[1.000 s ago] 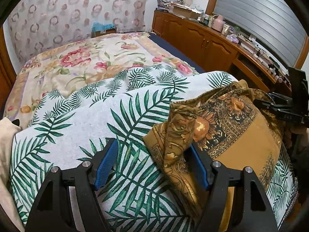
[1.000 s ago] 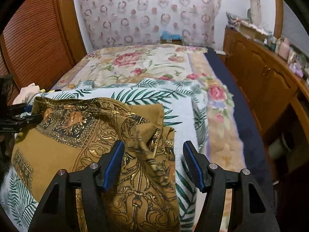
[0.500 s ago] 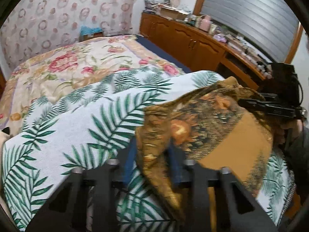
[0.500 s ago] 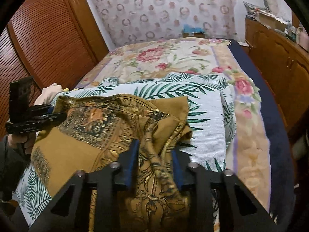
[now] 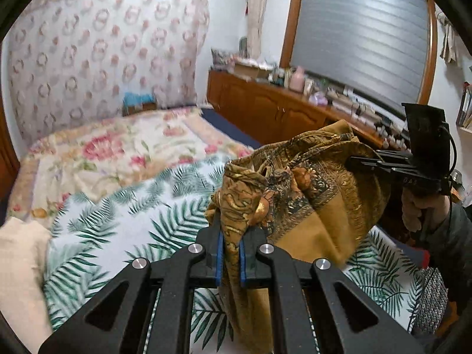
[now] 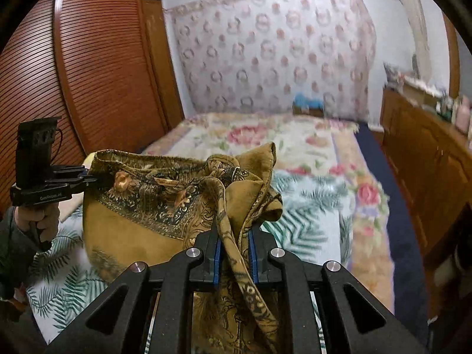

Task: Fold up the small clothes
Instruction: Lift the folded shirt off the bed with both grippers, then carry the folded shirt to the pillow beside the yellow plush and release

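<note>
While each tool clamped a bunched corner, the scarf hung mid-frame above the bed. The left tool was shut tight; the right tool, closing, gripped thick folds. Uneven bunching could slip.

The cloth was mustard-gold with a dark, near-black paisley border and orange flower blobs, plain ochre in the middle. Under the cloth, the sheet was white with green palm fronds. Beyond the sheet, the bedspread was cream with pink-red roses and a peach edge. Behind the bedspread, the curtain was pale with pinkish rings. Right of the bedspread, the cabinet was reddish-brown wood, under a grey shutter. Left of the bedspread, the wardrobe was slatted red-brown. Both grippers were black with blue pads.
</note>
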Available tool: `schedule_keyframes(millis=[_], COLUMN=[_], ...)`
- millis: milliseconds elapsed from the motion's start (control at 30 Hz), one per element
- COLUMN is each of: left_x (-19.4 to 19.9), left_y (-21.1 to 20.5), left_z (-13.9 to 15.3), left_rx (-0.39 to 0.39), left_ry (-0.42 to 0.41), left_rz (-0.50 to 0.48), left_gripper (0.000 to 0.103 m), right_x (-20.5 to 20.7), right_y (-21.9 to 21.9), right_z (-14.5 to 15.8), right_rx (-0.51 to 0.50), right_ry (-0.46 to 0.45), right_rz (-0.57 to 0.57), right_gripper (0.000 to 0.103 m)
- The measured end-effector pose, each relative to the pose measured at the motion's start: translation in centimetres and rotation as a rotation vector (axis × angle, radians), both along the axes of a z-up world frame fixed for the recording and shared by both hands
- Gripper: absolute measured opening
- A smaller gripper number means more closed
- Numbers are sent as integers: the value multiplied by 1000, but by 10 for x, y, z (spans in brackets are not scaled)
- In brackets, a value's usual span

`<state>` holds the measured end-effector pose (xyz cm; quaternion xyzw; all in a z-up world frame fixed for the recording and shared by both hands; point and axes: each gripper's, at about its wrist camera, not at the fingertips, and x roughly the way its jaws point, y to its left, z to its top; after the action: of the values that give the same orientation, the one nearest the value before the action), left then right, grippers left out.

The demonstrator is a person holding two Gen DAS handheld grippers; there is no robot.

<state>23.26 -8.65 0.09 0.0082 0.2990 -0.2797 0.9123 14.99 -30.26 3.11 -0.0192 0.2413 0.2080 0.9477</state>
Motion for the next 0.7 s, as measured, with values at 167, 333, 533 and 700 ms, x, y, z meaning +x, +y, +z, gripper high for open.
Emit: schedule_keyframes(millis=[167, 333, 533, 700], left_x=[-18, -40, -67, -82], left_y=[31, 78, 144, 191], left_z=[19, 31, 32, 26], left_rx=[-6, -13, -14, -19], left_ry=[-62, -113, -164, -185], left_rz=[66, 163, 325, 455], left_gripper=[9, 9, 9, 9], right_x=[-4, 5, 45, 92], right_y=[24, 57, 105, 153], right_z=[22, 32, 48, 56], right_rx=[-34, -67, -127, -183], right_ry=[-59, -94, -138, -161], right_rz=[53, 132, 258, 379], right_gripper=[14, 14, 14, 14])
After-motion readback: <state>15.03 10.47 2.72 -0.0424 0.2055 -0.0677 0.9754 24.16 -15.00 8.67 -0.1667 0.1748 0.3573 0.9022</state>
